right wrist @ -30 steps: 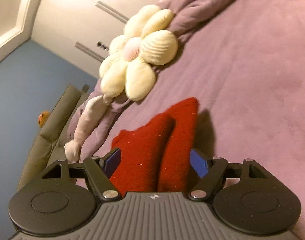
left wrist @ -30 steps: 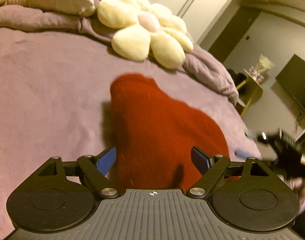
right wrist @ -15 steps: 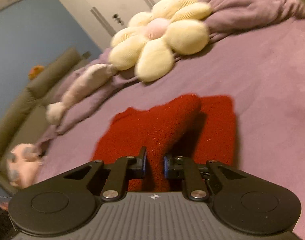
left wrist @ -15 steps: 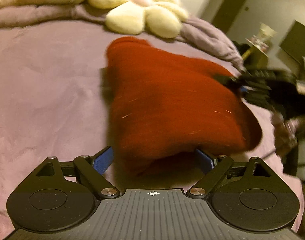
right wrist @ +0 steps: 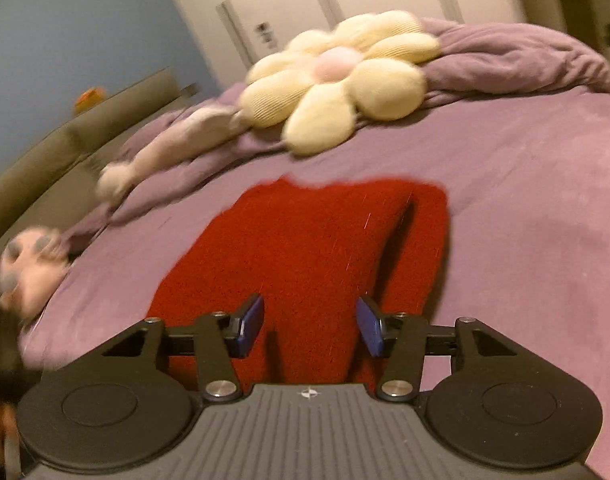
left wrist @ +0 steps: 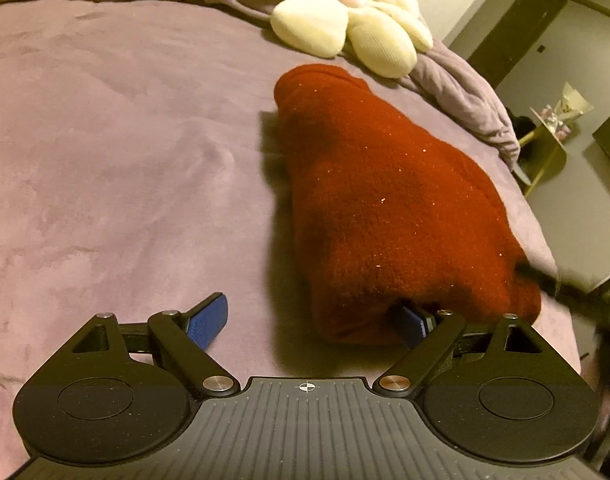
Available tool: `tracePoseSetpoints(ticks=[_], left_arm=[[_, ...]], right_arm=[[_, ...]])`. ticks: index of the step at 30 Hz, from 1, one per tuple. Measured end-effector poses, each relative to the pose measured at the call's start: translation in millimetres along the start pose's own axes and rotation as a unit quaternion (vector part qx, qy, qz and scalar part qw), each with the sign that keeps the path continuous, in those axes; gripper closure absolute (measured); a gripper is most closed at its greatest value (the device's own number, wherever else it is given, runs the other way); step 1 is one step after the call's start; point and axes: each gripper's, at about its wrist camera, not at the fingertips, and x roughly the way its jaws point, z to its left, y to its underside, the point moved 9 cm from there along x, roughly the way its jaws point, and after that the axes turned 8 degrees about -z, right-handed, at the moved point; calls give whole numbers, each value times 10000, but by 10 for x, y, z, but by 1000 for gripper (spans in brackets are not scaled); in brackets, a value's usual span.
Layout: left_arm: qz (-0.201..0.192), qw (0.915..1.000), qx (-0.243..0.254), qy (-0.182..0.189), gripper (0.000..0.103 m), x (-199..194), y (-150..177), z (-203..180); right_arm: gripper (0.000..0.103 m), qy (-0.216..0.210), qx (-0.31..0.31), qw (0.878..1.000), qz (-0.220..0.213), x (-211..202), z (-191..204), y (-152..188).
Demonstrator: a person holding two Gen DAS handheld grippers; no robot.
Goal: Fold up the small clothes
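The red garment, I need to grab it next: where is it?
The red garment lies on the purple bedspread, centre-right in the left wrist view, just below the flower pillow.

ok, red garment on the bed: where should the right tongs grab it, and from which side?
Take the near hem of the red garment, coming in low from the front edge of the bed. A raised fold already sits between the right tongs, which have just been opening and aren't pinching it. That ridge offers a pinchable lip; elsewhere the cloth looks flat.
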Motion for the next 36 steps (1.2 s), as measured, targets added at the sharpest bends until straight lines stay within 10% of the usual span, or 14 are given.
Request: tracePoseSetpoints(ticks=[4, 5, 6, 7, 11, 14, 19, 24, 36], left_arm=[[-9, 9999, 58, -107, 12, -12, -2, -28], [8, 9998, 75, -167, 12, -14, -2, -38], [28, 9997, 78, -222, 12, -15, -5, -44], [28, 9996, 79, -254, 12, -21, -13, -44], [35, 9988, 148, -470, 12, 15, -47, -32], [166, 9989, 3, -432, 10, 34, -30, 0], [242, 9989, -120, -389, 11, -234, -115, 18], [-428, 9986, 44, -318, 7, -488, -545, -106], [-173, 9929, 792, -871, 5, 338, -727, -312]], right_arm=[[52, 298, -639, 9966, 424, 13, 10, 275], [60, 306, -558, 9970, 432, 27, 3, 286], [90, 302, -529, 9973, 416, 41, 22, 279], [92, 244, -576, 9972, 416, 41, 71, 269], [92, 157, -475, 9987, -4, -74, 129, 188], [85, 896, -211, 9953, 306, 0, -158, 333], [49, 1361, -435, 9896, 141, -215, -139, 291], [52, 1544, -466, 9866, -248, -316, 7, 31], [77, 1258, -805, 9885, 228, 742, 511, -174]])
